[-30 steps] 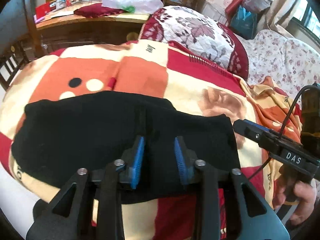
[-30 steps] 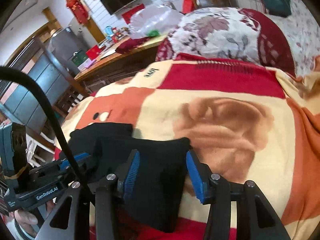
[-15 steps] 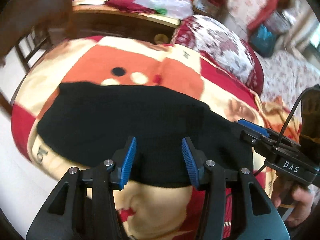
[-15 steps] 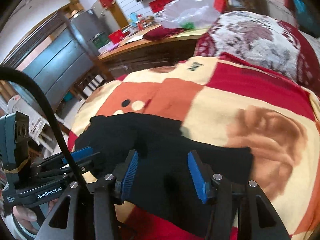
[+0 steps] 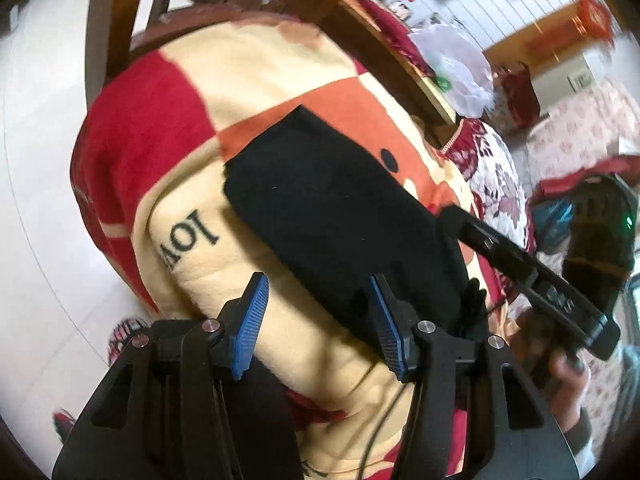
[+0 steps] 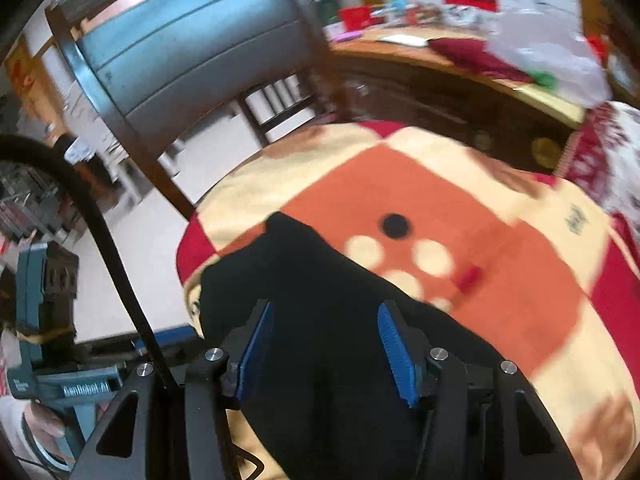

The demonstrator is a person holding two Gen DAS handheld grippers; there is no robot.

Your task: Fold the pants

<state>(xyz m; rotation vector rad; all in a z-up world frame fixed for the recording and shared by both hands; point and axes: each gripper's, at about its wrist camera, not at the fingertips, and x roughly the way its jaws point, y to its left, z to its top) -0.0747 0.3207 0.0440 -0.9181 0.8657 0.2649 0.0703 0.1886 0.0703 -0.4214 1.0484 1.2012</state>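
Note:
The black pants (image 5: 336, 216) lie folded into a flat band on a red, orange and cream blanket (image 5: 188, 236). My left gripper (image 5: 316, 320) is open and empty, just over the pants' near edge. My right gripper (image 6: 326, 344) is open and empty, directly above the black pants (image 6: 320, 280). The right gripper's body (image 5: 532, 280) shows at the right of the left wrist view, the left gripper's body (image 6: 60, 380) at the lower left of the right wrist view.
A wooden chair (image 5: 120, 8) stands at the blanket's far edge over the white floor (image 5: 36, 160). A wooden desk (image 6: 460, 64) with a plastic bag (image 5: 456, 64) lies beyond. A floral cushion (image 5: 496, 176) sits at the right.
Both grippers have swung to the left along the pants toward the blanket's left end. Both stayed open, and the left one opened a little wider.

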